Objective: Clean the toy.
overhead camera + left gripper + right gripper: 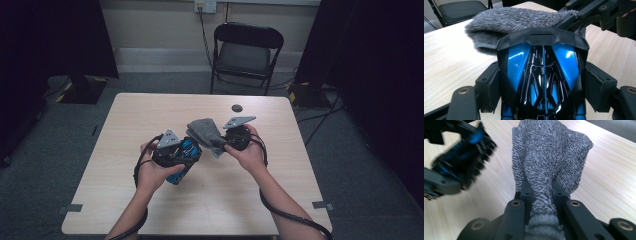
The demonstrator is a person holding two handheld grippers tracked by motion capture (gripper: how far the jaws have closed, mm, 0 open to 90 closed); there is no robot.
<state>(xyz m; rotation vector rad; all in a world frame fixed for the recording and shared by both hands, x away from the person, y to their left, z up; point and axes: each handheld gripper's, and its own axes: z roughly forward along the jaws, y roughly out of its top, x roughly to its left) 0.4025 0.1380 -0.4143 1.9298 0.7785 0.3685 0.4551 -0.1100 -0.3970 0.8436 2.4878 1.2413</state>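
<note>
Grey cloth [549, 157] pinched in right gripper [541, 192], just beside blue toy car [542, 75] clamped in left gripper [542, 82]

A light wood-grain worktop [150, 115] stands on grey carpet [40, 165] in a dim room. Behind it, a black folding chair [246, 52] faces a pale wall (a cable hangs from its socket [205, 6]), flanked by dark curtains [55, 35].

Glossy blue-and-black plastic toy car [543, 75], rough fluffy grey cloth [549, 157], matt pale wood-grain table [150, 110].
</note>
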